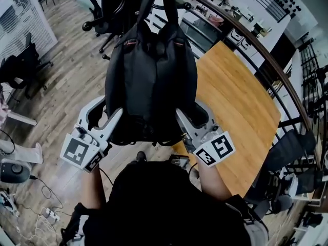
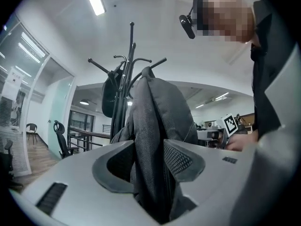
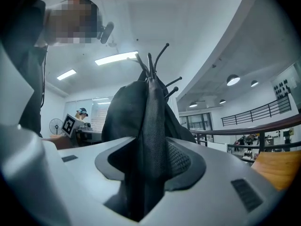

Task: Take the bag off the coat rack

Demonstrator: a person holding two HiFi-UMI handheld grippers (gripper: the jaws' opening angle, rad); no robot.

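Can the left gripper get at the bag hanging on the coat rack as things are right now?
Probably yes: the left gripper is right at the bag, with the bag's side fabric between its jaws, and nothing else stands in the way.

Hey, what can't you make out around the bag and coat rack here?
- Hook under the bag's strap: head view, cut off at top edge; gripper views, behind the bag.
- Coat rack's lower pole: left gripper view, behind the bag.
- Whether the left gripper presses the bag: fabric fills its gap.
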